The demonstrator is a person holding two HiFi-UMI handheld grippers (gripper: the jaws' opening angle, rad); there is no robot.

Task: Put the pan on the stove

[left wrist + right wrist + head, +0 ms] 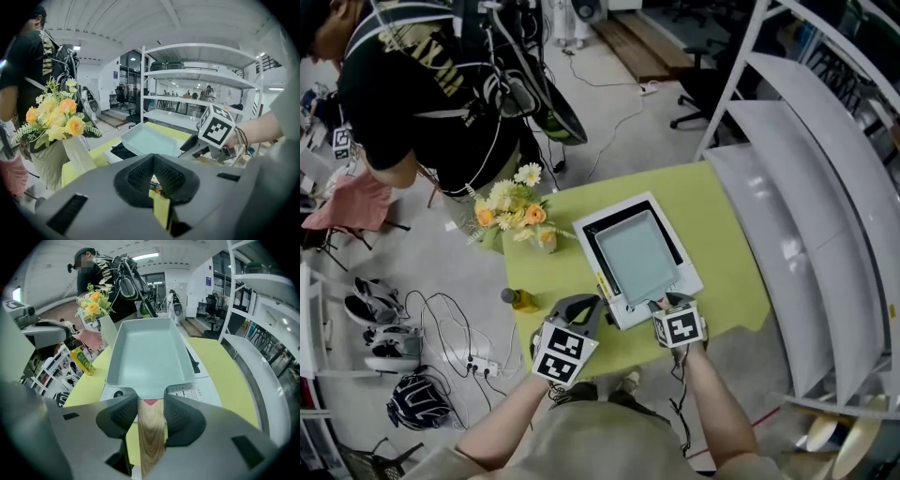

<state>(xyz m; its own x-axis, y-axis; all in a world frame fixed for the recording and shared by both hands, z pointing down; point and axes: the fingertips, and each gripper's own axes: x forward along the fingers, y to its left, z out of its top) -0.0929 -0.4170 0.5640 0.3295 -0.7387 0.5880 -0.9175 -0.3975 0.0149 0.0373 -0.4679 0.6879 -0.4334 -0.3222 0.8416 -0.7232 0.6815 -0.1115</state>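
pinching the wooden handle [151,432] between the pads of the right gripper [151,401], with the grain showing in the slot from the pan's near wall back toward 6 o'clock. pressed together on the left gripper [153,164], nothing caught between, only a sliver of table showing past the tips. in the head view, resting at 7 o'clock of the stove, just beside its near-left corner and apart from the pan.

lying square over the black top of the stove [605,223], mid-way across the green table [722,234]: the pale teal pan [637,255], empty, handle pointing to 5 o'clock into the right gripper. cannot tell for certain whether base and glass are touching or just clear of each other. looks level and centred from the right gripper view.

judged as the tail end of the placing step, with the pan where the task wants it. calls next for settling the base flat if any gap remains, then spreading the right jaws and drawing straight back toward 6 o'clock along the handle's line, without twisting it sideways. worth minding the control panel [187,392] at 1 o'clock of the jaws. bottle [520,299] at 8 o'clock and flowers [514,208] at 10 o'clock of the stove, both off that path.
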